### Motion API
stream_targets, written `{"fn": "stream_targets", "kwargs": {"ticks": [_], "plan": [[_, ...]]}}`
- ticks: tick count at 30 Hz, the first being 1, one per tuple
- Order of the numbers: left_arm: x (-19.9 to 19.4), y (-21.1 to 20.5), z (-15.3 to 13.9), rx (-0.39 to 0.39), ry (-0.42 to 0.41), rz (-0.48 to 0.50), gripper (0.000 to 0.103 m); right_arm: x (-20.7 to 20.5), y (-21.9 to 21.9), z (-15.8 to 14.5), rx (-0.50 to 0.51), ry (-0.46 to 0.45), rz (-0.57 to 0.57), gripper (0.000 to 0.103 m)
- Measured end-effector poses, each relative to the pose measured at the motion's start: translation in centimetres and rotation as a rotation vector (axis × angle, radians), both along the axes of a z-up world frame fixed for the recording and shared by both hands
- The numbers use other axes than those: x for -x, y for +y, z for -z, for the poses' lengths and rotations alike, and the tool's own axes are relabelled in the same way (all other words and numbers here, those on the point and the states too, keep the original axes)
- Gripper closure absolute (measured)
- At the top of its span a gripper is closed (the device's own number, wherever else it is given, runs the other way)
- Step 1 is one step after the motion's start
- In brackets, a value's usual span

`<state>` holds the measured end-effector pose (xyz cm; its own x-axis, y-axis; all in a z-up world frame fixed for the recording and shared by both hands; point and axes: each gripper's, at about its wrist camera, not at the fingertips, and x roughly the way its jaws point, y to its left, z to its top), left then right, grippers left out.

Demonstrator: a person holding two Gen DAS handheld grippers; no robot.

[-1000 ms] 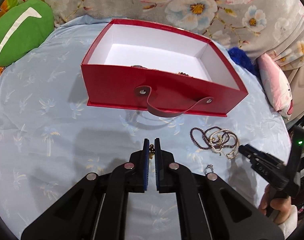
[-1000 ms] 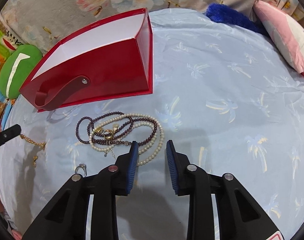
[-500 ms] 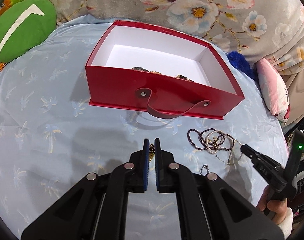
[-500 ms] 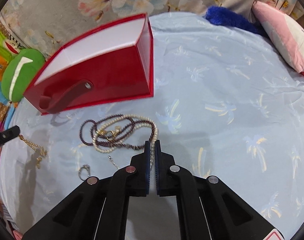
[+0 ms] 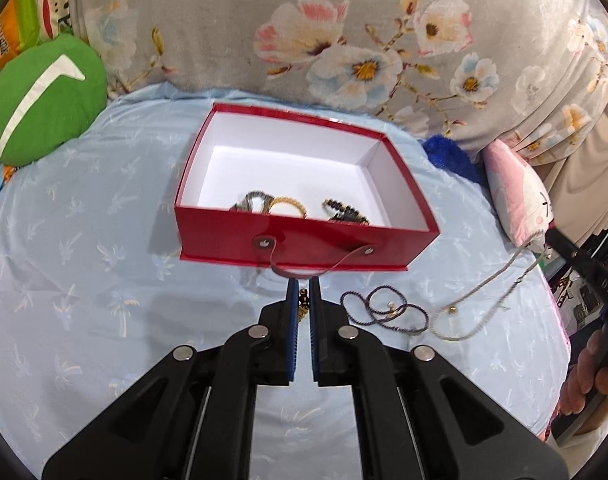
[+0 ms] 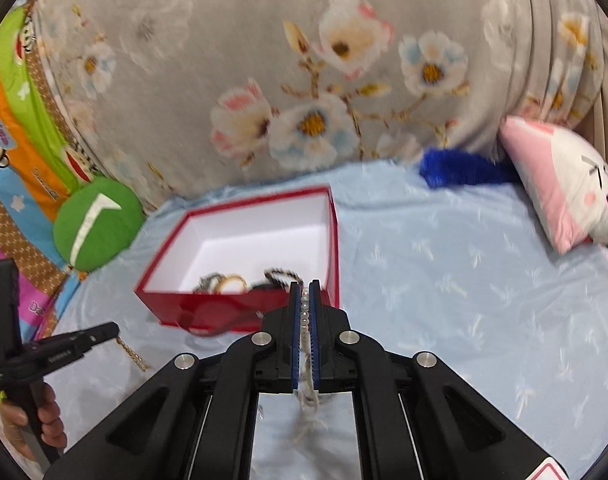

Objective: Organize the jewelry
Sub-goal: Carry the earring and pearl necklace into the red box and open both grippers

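I have the pearl necklace [image 6: 304, 312] pinched between the right gripper [image 6: 303, 292] jaws, which are pressed almost together on the strand; the rest of it hangs below the jaws, and in the left wrist view it trails in a long loop [image 5: 499, 292] down to the bedsheet [image 5: 84, 280]. The left gripper [image 5: 302, 286] jaws are likewise nearly closed on a gold chain [image 5: 302, 304] with a dark bead at the tips; its free end dangles below the left jaws in the right wrist view [image 6: 132, 354].

The red box [image 5: 304, 240] lies just ahead of both sets of jaws, open, with bracelets [image 5: 288, 204] already on its white floor near the front wall. In my judgement, the step in hand is the carry into the box. To do it well, I would lift each piece until its hanging end is above the front wall, move forward past the rim, then spread the jaws over a bare part of the floor.

A purple bead necklace [image 5: 383, 308] remains on the sheet, right of the left jaws, with the pearl loop lying close beside it; a snag there seems possible. The box strap handle [image 5: 304, 270] sits directly ahead of the left jaws and may catch the chain. A green cushion [image 5: 40, 100] and a pink pillow [image 6: 563, 188] lie well apart to either side.
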<state>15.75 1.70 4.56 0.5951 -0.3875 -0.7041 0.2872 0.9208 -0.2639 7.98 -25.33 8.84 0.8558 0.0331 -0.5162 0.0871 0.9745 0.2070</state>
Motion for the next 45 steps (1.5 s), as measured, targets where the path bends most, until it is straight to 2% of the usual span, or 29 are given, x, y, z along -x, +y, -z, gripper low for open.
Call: {"fn": "stream_targets", "kwargs": {"ticks": [8,12,15,21,27,34,38,40,41,42,43,45], "plan": [[-1.5,-1.0,-5.9,0.01,-0.111,0.039,0.1,-1.7,1.7,-7.7,0.052,-0.161,-0.069,0.1],[-4.0,-2.0,-8.2,-0.023,-0.174,0.031,0.1,-4.8,2.5,-9.8,0.067,-0.198,-0.083,0.1],[-6.6,-2.7,-9.5,-0.023,-0.199,0.031,0.1,-8.0,2.9,-10.2,0.062,-0.197,-0.091,0.1],[-13.2,-4.5,-9.0,-0.052,-0.196,0.003,0.1,-15.3,3.9,-7.3,0.062,-0.108,-0.104,0.1],[-18.9,-6.0,-4.7,-0.123,-0.125,-0.032,0.1,-20.8,4.8,-1.5,0.082,0.009,-0.095,0.1],[-21.5,-6.8,-0.4,-0.167,-0.074,-0.054,0.1,-23.8,5.7,3.2,0.106,0.107,-0.112,0.099],[-22.3,-7.0,1.7,-0.198,-0.063,-0.08,0.098,-24.6,5.9,4.9,0.091,0.145,-0.12,0.099],[-22.6,-6.9,2.2,-0.218,-0.066,-0.109,0.083,-24.6,5.9,5.3,0.094,0.143,-0.113,0.092],[-22.7,-6.8,2.4,-0.214,-0.07,-0.119,0.065,-24.6,5.8,5.4,0.092,0.145,-0.109,0.089],[-22.6,-6.6,2.5,-0.213,-0.078,-0.136,0.05,-24.6,5.8,5.4,0.09,0.144,-0.107,0.08],[-22.5,-6.4,2.5,-0.214,-0.088,-0.155,0.046,-24.4,5.8,5.2,0.091,0.136,-0.102,0.07],[-22.0,-6.1,2.0,-0.203,-0.113,-0.162,0.037,-23.7,5.7,4.7,0.104,0.107,-0.088,0.06]]}}
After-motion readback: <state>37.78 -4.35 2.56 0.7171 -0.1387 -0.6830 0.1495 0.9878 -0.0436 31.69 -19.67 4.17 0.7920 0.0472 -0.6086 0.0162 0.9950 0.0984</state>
